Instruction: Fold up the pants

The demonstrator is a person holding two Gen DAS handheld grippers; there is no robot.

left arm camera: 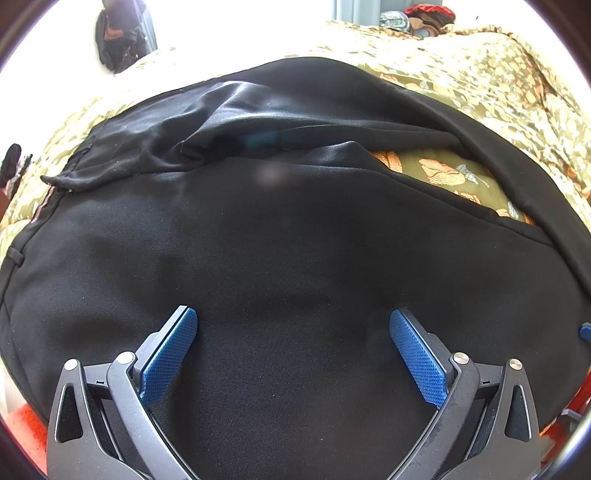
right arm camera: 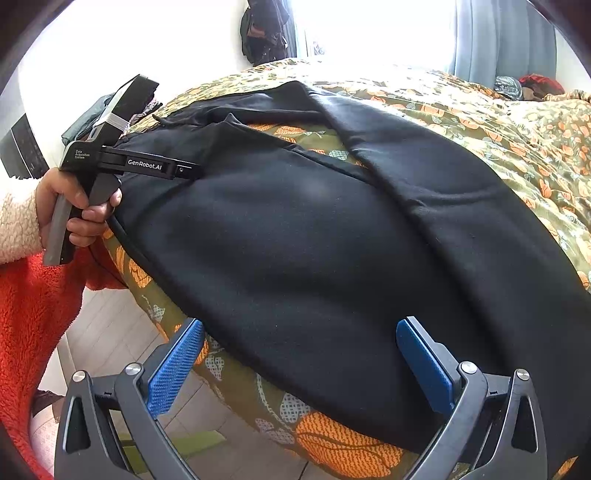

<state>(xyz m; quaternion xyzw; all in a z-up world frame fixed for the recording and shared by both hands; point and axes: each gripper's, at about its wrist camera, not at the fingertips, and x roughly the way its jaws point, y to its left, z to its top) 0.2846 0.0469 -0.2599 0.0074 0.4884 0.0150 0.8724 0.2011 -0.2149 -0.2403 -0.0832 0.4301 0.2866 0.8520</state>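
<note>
Black pants (left arm camera: 280, 236) lie spread on a bed with a green and orange floral bedspread (left arm camera: 480, 85). The two legs part toward the right, with bedspread showing between them. My left gripper (left arm camera: 293, 325) is open and empty, low over the near pant leg, close to the waist. In the right wrist view the pants (right arm camera: 314, 236) run along the near bed edge. My right gripper (right arm camera: 301, 338) is open and empty over the pants' near edge. The left gripper's body (right arm camera: 147, 164), held in a hand, sits at the pants' left end.
The bedspread's (right arm camera: 332, 443) near edge drops to a light tiled floor (right arm camera: 110, 332). An orange fleece sleeve (right arm camera: 33, 314) is at the left. Dark clothes hang on the far wall (right arm camera: 264, 29). A pile of clothes (left arm camera: 421, 18) lies at the far right of the bed.
</note>
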